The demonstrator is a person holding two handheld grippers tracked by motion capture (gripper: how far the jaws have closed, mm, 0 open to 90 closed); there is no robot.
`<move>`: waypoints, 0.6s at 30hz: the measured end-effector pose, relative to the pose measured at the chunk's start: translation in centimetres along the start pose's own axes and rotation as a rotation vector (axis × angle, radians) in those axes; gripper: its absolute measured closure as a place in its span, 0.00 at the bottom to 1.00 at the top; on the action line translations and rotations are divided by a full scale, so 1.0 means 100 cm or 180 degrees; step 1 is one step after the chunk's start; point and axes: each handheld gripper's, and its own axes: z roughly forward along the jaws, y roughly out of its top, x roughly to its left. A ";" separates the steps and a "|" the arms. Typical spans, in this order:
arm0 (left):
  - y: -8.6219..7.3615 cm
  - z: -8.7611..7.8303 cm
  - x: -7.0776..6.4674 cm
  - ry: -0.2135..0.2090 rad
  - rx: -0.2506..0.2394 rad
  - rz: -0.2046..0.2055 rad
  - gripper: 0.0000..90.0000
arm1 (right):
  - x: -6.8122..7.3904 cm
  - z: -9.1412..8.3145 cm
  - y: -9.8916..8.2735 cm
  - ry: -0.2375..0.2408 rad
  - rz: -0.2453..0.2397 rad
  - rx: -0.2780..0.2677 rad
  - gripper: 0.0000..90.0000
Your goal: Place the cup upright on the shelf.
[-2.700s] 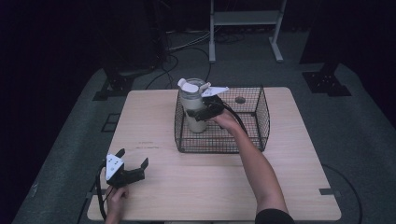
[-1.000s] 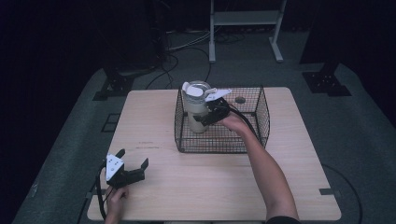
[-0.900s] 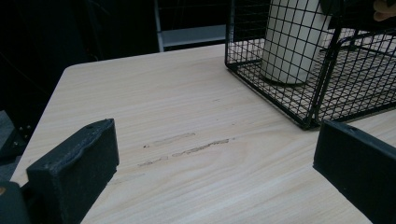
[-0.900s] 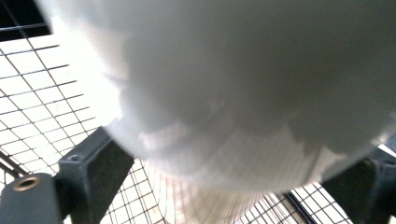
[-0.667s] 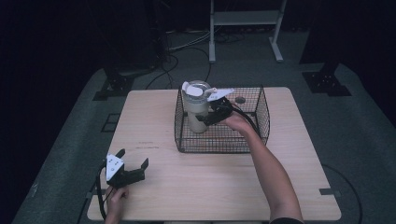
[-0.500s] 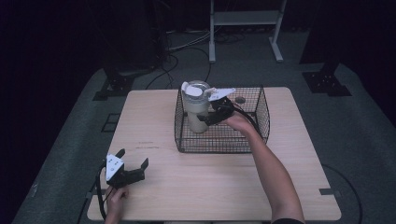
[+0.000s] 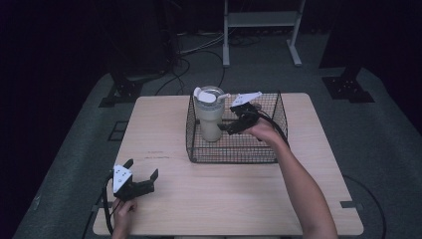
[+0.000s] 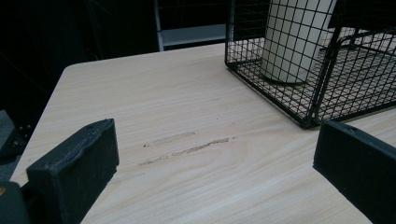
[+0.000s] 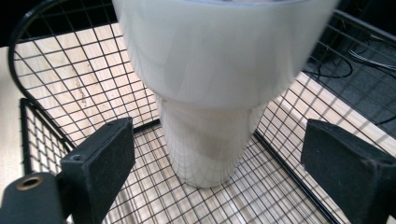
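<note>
Dark floor with loose cables surrounds the pale wooden bench. On it, a black wire basket holds an upright cream tumbler. Right gripper gapes beside it, inside; left gripper rests wide apart.

In my right gripper view the cup loses its top to the upper edge, and its upper wall is blurred. My left gripper view cuts the cup and the wire basket off at the top and right edges. From the high view, mesh hides the cup's base, and I can't tell what the small dark thing near the basket's far wall is.
</note>
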 end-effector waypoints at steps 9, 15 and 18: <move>0.000 0.000 0.000 -0.0002 -0.0006 0.0008 0.00 | 0.002 -0.024 0.002 -0.0040 0.0085 -0.0023 0.11; 0.000 0.000 0.000 0.0002 -0.0003 0.0004 0.00 | 0.010 -0.033 0.000 -0.0072 0.0044 -0.0005 0.11; 0.000 0.000 0.000 -0.0001 -0.0005 0.0008 0.00 | 0.012 -0.037 -0.002 -0.0089 0.0046 0.0015 0.11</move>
